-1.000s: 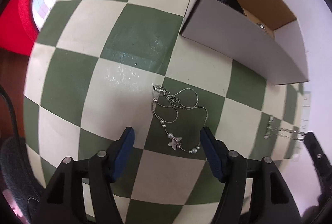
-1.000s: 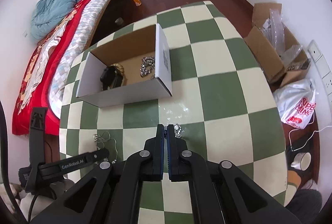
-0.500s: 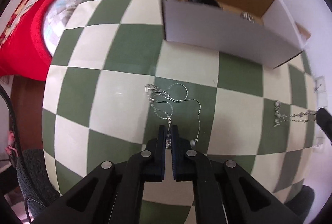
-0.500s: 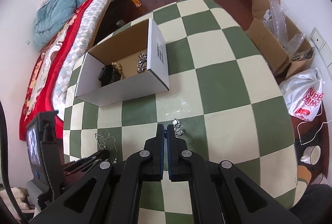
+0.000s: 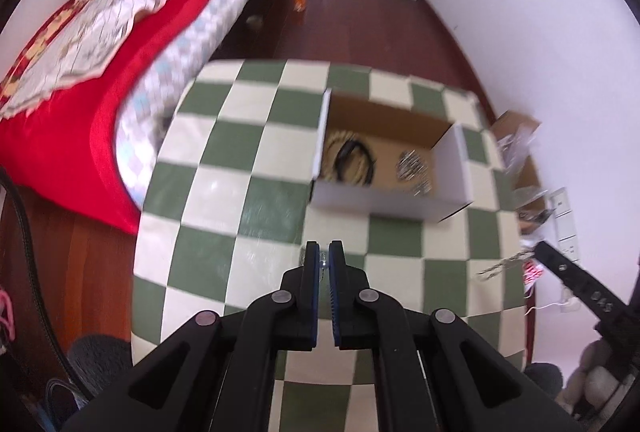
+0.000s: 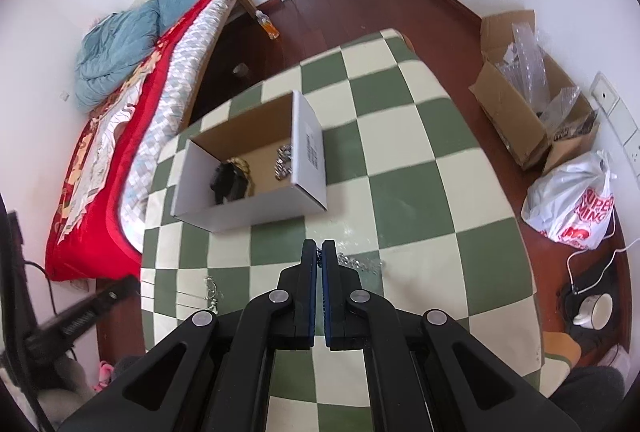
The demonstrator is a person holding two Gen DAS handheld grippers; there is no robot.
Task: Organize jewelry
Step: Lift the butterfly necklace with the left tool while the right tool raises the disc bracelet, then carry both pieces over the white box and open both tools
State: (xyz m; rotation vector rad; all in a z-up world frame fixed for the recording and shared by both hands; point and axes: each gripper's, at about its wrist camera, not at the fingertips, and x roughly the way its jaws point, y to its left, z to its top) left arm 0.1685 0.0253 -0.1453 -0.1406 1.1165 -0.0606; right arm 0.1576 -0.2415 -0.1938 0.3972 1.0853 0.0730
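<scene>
My left gripper (image 5: 324, 257) is shut on a thin silver necklace (image 5: 323, 264) and holds it above the green-and-cream checked table (image 5: 200, 252); the necklace hangs in the right wrist view (image 6: 210, 292). My right gripper (image 6: 319, 255) is shut on a silver chain bracelet (image 6: 356, 262), which also dangles in the left wrist view (image 5: 504, 266). An open white cardboard box (image 6: 256, 210) stands ahead with a black and gold bangle (image 6: 232, 178) and a silver chain (image 6: 283, 162) inside.
A bed with a red cover (image 6: 108, 160) lies left of the table. A brown carton (image 6: 520, 112) and a white plastic bag (image 6: 572, 204) sit on the floor to the right. A bottle (image 6: 268, 24) stands on the floor behind.
My left gripper closed on the necklace and lifted it off the table. Both grippers rose, and the right one still holds its bracelet.
</scene>
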